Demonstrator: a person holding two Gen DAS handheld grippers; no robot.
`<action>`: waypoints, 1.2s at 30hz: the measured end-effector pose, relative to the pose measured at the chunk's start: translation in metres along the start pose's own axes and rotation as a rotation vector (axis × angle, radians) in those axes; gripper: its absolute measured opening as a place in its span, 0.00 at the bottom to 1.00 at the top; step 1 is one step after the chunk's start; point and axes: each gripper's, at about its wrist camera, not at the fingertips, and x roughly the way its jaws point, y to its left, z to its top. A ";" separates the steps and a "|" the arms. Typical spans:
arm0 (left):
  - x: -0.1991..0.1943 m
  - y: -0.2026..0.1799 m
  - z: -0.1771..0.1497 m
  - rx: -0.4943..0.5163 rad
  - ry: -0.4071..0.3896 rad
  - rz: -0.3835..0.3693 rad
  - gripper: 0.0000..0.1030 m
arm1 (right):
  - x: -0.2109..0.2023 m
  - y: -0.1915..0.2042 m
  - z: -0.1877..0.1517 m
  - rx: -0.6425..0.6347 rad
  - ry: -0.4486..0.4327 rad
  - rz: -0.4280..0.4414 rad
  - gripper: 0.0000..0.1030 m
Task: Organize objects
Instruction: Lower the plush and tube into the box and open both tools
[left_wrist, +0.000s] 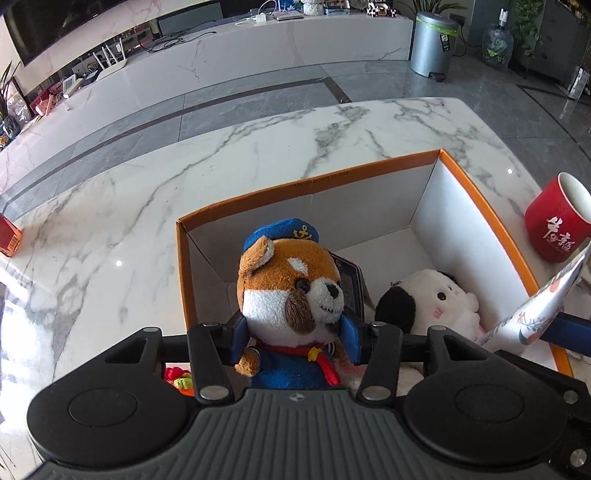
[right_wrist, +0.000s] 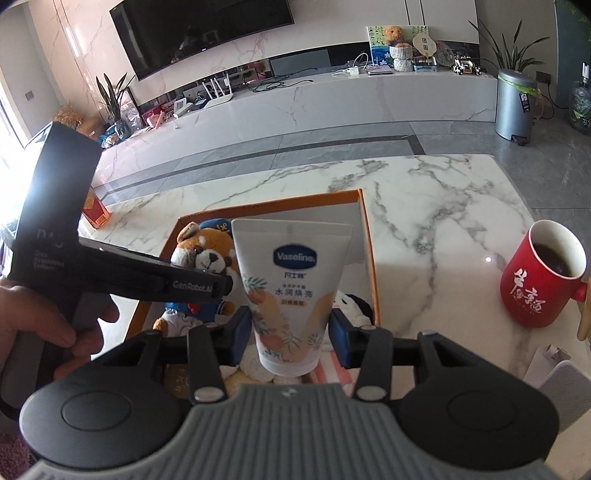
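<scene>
Living room w/ grey tiled floor and a white marble-veined tabletop (left_wrist: 147, 192) ahead of both tongs. Directly under them sits the orange-rimmed white cardboard box (left_wrist: 476, 192), open-topped.

Left tongs (left_wrist: 293, 330) are clamped on a brown-and-white plush dog in blue sailor cap (left_wrist: 291, 284), pads at its neck and cheeks, held over the near-left part of the box. Dog is upright, long axis vertical, face turned toward the right tongs. A white-and-black plush toy (left_wrist: 432, 302) already lies inside, just right of the left tongs.

Right tongs (right_wrist: 291, 332) grip a white Vaseline cream tube w/ fruit print (right_wrist: 291, 288) around its lower body; cap end points back at the tongs, flat crimp away, axis along the fingers, over the box.

Red ceramic mug w/ dark drink (right_wrist: 543, 277) stands well right of the right tongs, outside the box.

Judgement: placing step. Lower the dog into the free left side, avoid the box wall, release only once it rests; keep the tube clear of the mug.
</scene>
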 end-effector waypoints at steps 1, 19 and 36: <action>0.004 0.000 0.000 -0.001 0.013 0.003 0.57 | 0.002 -0.001 0.000 0.001 0.004 -0.001 0.46; 0.009 0.001 0.000 0.028 0.047 -0.023 0.69 | 0.010 -0.005 0.001 0.004 0.016 -0.001 0.46; -0.048 0.042 0.013 -0.005 -0.195 -0.121 0.45 | 0.041 0.011 0.047 0.091 0.005 0.029 0.46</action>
